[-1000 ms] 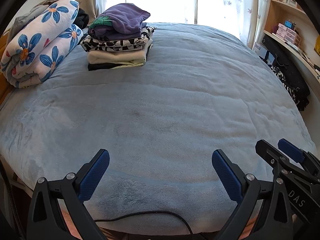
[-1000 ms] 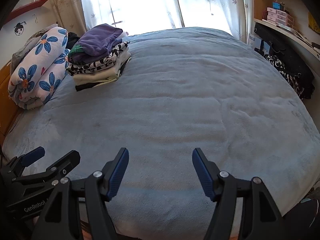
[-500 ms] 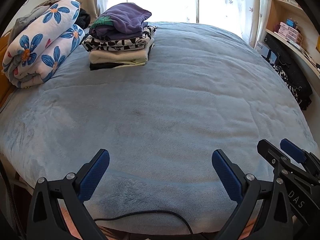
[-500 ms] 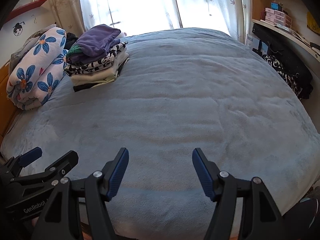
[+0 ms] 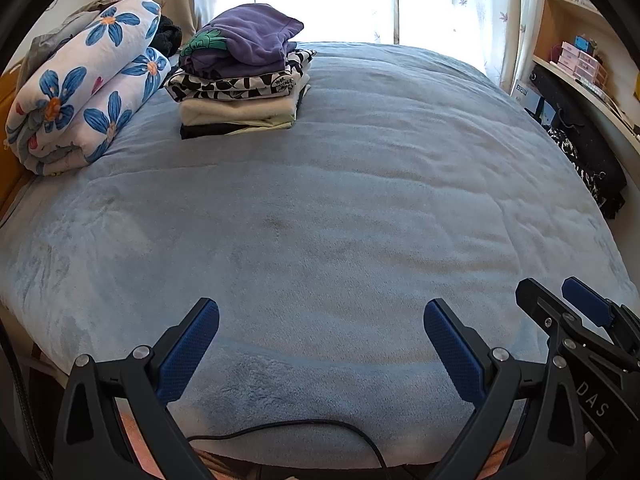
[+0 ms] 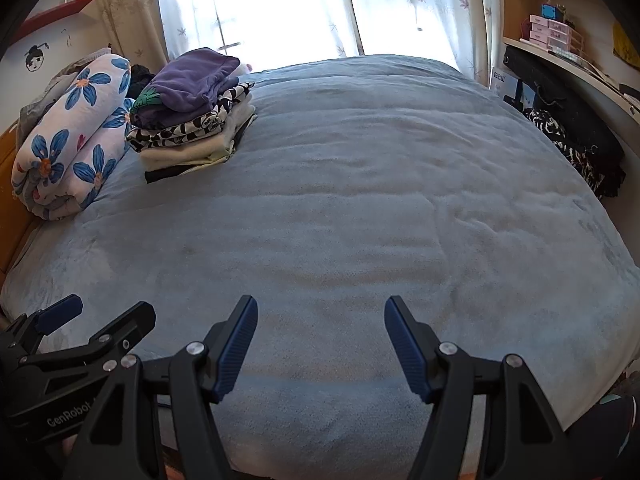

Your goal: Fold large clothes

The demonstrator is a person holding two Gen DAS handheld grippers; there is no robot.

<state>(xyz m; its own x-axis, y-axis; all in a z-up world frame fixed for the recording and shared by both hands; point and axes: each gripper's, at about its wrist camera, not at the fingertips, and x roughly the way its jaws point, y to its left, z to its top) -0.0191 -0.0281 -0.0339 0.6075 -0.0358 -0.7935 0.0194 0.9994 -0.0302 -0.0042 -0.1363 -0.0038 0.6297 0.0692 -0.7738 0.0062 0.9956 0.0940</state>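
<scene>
From the left wrist camera, the left gripper (image 5: 320, 336) hangs over the near edge of the bed (image 5: 340, 208), its jaws standing wide apart with only the pale blue blanket between them. A black cable (image 5: 304, 428) curves along the blanket's edge below. The right gripper (image 5: 568, 300) shows at the lower right, just beside, also above the blanket. The stack of folded clothes (image 5: 240, 76) sits at the far left of the bed (a purple garment on top, a black-and-white patterned one under it, then cream and black layers). Just left of it lies a rolled floral quilt (image 5: 84, 88), white with blue flowers. Dark garments (image 5: 580, 160) hang at the bed's right side below the shelves (image 5: 580, 60).

From the right wrist camera, the right gripper (image 6: 320, 332) has its jaws apart, nothing between them but blanket. The left gripper (image 6: 92, 316) shows at the lower left. The stack of folded clothes (image 6: 192, 112) rests at the far left, touching the floral quilt (image 6: 76, 132). Sheer curtains (image 6: 256, 8) glow bright beyond the bed (image 6: 360, 200).
</scene>
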